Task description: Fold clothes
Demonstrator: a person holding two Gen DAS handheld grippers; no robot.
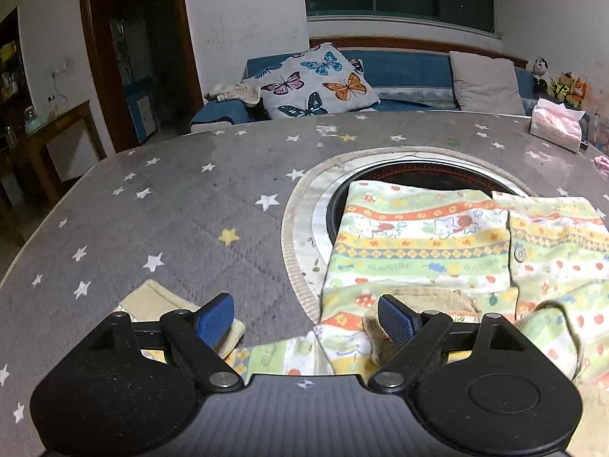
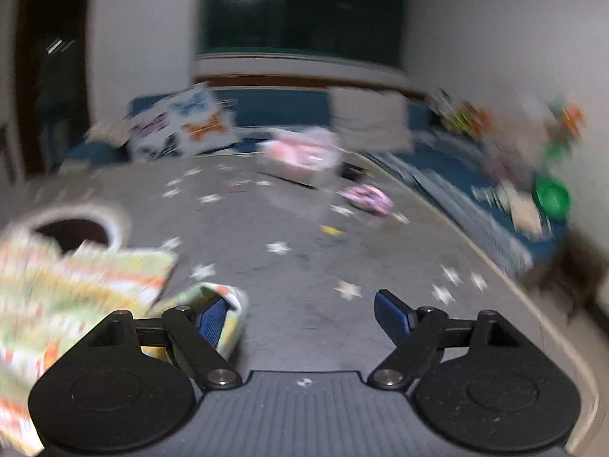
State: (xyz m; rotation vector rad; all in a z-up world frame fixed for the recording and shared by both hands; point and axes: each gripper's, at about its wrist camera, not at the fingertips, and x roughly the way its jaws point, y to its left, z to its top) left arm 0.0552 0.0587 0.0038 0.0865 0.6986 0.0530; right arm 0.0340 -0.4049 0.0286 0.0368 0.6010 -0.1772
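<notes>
A star-print table (image 1: 160, 205) carries the striped garment (image 1: 422, 243), lying at 3 o'clock over a round recess (image 1: 422, 171). Left claw (image 1: 306, 318) and right claw (image 2: 298, 318) both gape, gripping nothing. Cloth could sag into the recess, I judge

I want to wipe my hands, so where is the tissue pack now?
In the left wrist view the tissue pack stands at the far right edge of the star-patterned table, in front of the blue sofa and beyond the colourful garment.
</notes>
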